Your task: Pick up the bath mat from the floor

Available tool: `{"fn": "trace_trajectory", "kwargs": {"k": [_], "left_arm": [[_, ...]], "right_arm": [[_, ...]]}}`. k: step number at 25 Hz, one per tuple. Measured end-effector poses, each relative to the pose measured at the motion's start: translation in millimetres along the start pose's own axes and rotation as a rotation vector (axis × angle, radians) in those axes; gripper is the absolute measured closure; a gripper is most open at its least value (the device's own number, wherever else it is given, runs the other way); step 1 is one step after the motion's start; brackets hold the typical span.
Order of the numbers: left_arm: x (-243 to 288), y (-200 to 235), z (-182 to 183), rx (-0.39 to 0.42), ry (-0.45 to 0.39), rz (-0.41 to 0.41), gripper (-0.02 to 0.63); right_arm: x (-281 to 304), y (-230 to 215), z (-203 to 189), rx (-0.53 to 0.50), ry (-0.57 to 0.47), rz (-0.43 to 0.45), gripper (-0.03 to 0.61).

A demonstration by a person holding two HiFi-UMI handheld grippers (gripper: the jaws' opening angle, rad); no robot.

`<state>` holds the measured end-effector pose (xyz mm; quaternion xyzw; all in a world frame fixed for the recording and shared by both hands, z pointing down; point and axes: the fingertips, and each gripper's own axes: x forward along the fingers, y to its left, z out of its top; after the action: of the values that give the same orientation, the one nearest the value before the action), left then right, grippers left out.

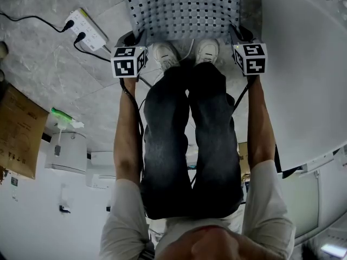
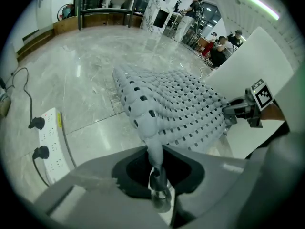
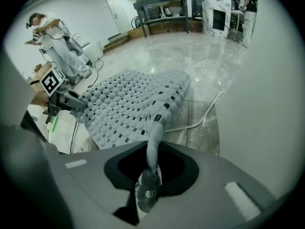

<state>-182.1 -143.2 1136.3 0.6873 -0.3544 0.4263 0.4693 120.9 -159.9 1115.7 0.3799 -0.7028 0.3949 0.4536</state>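
The grey bath mat (image 1: 181, 10), bubbled and full of small holes, hangs stretched between both grippers in front of the person's shoes. My left gripper (image 1: 136, 39) is shut on its near left corner, and my right gripper (image 1: 239, 34) is shut on its near right corner. In the left gripper view the mat (image 2: 176, 109) runs from a pinched strip in my left gripper (image 2: 157, 175) across to my right gripper (image 2: 240, 109). The right gripper view shows the mat (image 3: 133, 104) pinched in my right gripper (image 3: 150, 175), with my left gripper (image 3: 62, 102) on the far corner.
A white power strip (image 1: 85, 28) with black plugs lies on the marble floor to the left, and shows again as a power strip (image 2: 52, 147). A white cable (image 3: 202, 120) lies by a large white panel (image 1: 303, 64) on the right. A cardboard box (image 1: 16, 129) stands at far left.
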Motion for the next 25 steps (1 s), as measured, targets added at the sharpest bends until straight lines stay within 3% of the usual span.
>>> {"fn": "trace_trajectory", "kwargs": {"k": [25], "left_arm": [[-148, -66, 13, -0.004, -0.030, -0.033, 0.566]], "right_arm": [[-154, 42, 27, -0.043, 0.005, -0.024, 0.531]]}}
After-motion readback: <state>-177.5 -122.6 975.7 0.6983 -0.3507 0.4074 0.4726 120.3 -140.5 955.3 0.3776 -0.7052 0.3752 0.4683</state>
